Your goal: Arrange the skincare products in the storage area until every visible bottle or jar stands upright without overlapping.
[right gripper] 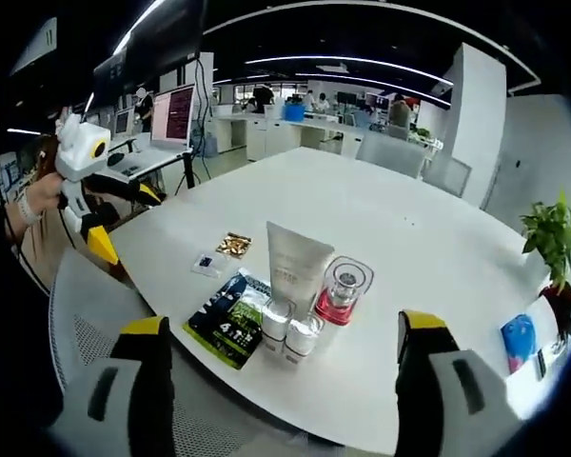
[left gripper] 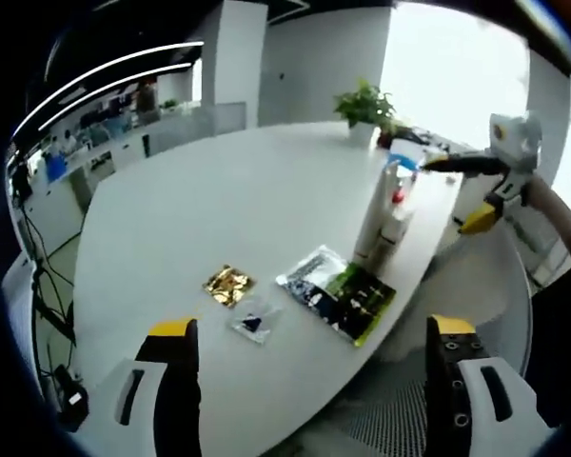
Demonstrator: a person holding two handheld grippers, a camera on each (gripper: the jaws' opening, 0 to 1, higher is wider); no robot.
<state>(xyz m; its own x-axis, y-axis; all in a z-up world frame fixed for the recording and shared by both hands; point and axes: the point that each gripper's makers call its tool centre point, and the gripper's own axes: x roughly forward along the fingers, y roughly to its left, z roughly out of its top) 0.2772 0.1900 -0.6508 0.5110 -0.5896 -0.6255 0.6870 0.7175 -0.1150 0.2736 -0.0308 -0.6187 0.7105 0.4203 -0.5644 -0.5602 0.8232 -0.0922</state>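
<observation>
Both grippers, left and right, hung with jaws apart and empty above the table, where a tube, bottles and sachets sat.

Place: an open-plan office, showing as one large room with a big white meeting table taking up the foreground.
Workstations: rows of desks are running across the far side at 12 o'clock in the right gripper view, with people sitting and standing among them.
Screens: a monitor on a stand is glowing at 10 o'clock.
Ceiling: long strip lights are curving across a dark ceiling.
Seating: a grey mesh office chair is sitting at 8 o'clock.
Greenery: a potted plant is standing on the table at 1 o'clock in the left gripper view.
</observation>
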